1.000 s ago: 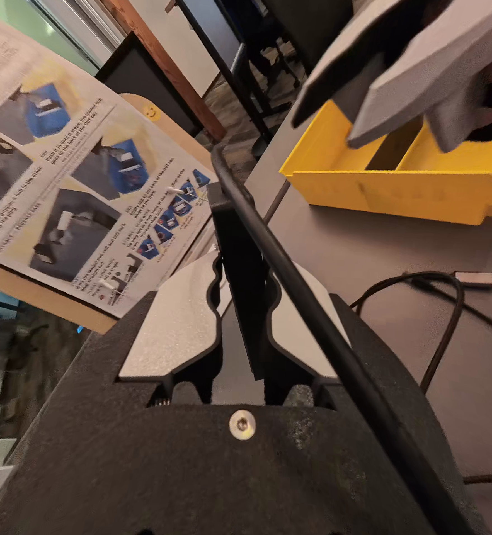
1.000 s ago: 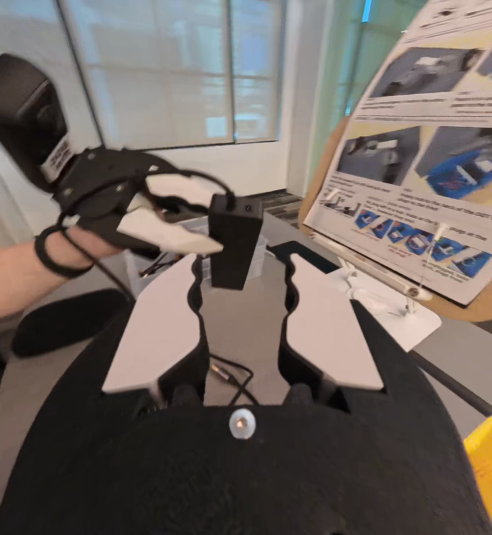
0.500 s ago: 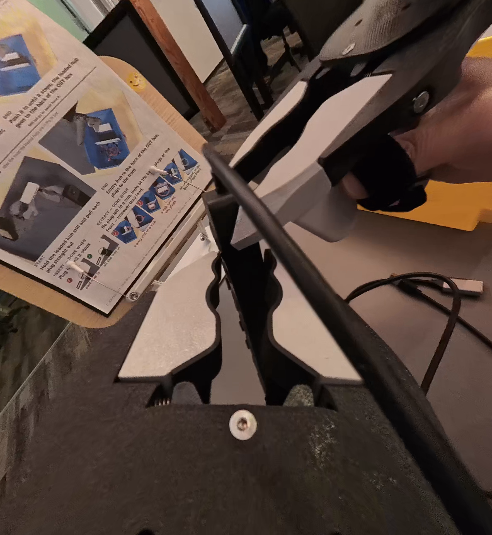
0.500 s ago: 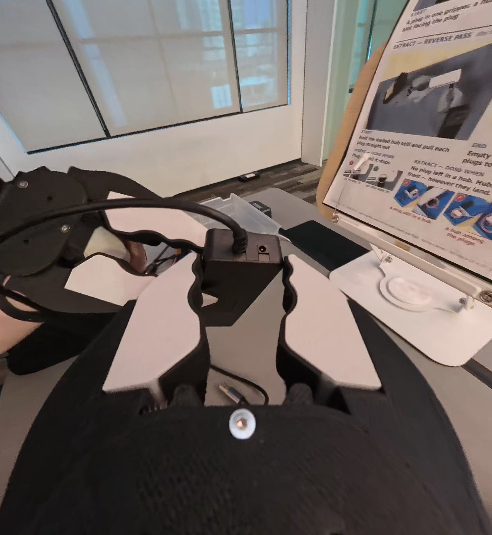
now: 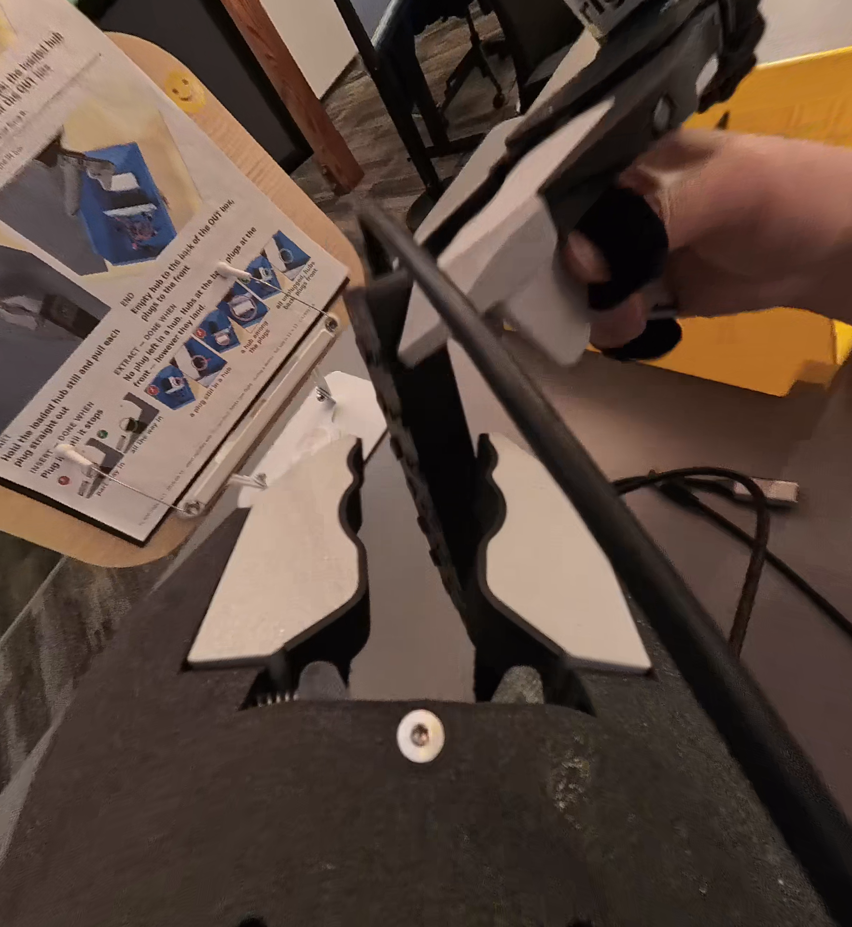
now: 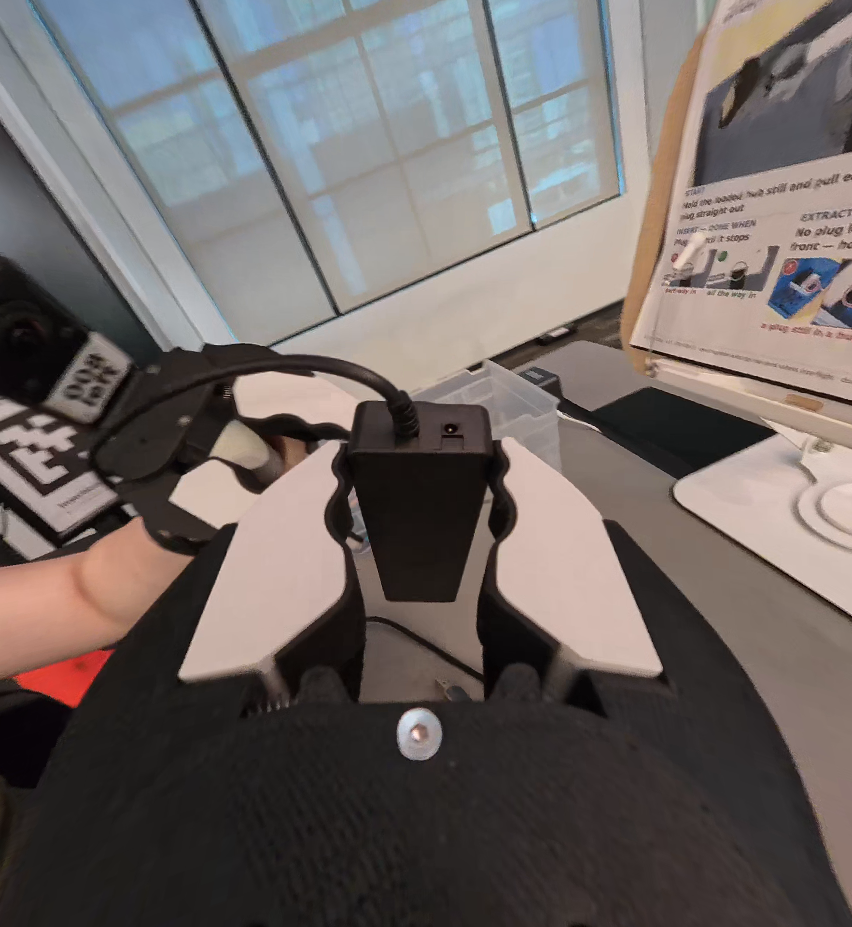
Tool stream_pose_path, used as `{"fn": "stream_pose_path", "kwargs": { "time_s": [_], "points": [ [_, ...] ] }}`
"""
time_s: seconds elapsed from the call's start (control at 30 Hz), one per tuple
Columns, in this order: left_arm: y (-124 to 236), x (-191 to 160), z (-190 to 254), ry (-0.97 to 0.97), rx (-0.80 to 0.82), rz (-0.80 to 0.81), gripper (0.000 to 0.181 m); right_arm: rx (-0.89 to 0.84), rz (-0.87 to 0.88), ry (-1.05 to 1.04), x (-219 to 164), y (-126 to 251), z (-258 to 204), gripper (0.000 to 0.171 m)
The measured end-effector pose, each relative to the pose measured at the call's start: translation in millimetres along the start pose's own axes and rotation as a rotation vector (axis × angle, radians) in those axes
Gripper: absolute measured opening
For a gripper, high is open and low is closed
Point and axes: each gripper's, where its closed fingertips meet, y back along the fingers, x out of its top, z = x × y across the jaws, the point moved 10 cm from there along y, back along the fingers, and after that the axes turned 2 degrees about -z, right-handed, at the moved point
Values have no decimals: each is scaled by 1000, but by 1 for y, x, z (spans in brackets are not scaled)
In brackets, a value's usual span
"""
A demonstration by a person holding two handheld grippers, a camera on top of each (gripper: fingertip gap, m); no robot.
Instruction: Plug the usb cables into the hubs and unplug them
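Our right gripper (image 6: 418,481) squeezes the black hub (image 6: 416,506). Our left gripper (image 5: 421,486) looks loose around it; its cord (image 5: 554,451) hides part. Plug (image 5: 770,491) lies on the bench (image 5: 714,426).

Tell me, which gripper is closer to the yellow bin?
Right. The right gripper is up beside the yellow bin; the left gripper sits farther back, behind the black hub.

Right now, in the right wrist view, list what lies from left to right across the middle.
left gripper → black hub, between the right gripper's fingers → clear bin → white stand base
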Motion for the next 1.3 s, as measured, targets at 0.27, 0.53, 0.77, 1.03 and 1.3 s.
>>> {"fn": "stream_pose_path", "kwargs": {
  "time_s": [0.27,0.53,0.77,1.03,1.3],
  "points": [
    [34,-28,-19,328,-245,45,60,195,-23,163,12,6,-28,54],
    [40,-41,-7,298,-320,117,71,445,70,403,21,22,-64,54],
    [38,-29,22,364,-1096,301,79,839,55,405,13,23,-90,54],
    [10,-26,93,248,-1585,165,47,1092,122,327,4,22,-92,54],
    [6,-14,91,262,-1342,300,28,981,240,319,14,42,-77,56]
  ]
}}
